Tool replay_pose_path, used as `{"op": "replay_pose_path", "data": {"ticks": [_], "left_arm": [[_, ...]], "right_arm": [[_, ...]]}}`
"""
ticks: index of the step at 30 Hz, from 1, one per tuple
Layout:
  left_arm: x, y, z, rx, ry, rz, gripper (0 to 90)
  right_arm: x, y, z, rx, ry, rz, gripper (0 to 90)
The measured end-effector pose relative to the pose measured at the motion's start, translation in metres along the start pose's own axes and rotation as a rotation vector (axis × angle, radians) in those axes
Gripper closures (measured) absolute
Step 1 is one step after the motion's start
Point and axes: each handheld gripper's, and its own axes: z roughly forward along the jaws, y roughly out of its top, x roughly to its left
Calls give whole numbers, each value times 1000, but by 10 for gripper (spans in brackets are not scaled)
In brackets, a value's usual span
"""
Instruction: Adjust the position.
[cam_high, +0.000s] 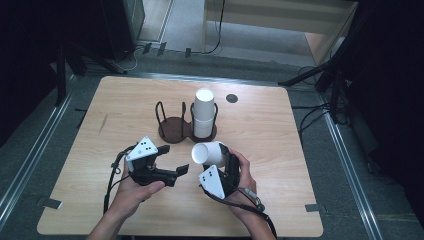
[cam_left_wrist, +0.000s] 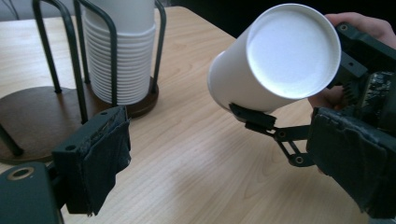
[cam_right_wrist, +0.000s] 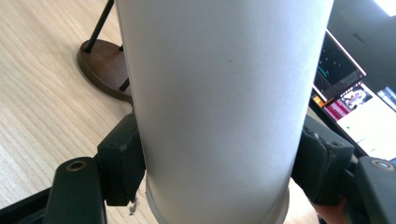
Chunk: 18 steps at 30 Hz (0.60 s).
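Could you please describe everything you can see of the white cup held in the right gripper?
The white paper cup is plain, smooth and matte, tapered, apparently undamaged. It lies tilted on its side above the wooden table, flat closed bottom facing the left gripper. The right gripper clamps its wall near the rim, a black pad on each side. Nothing else touches it.

Bright overhead light on the table (cam_high: 260, 200), dark surroundings, soft close-up blur.
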Motion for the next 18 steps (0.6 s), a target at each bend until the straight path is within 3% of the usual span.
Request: {"op": "replay_pose_path", "data": {"ticks": [5, 18], "left_arm": [[0, 0, 2, 6, -18, 2, 71], [-7, 3, 9, 27, -78, 21, 76]], "right_arm": [[6, 0, 1, -10, 9, -53, 276], [15, -3, -2, -6, -30, -154, 274]]}}
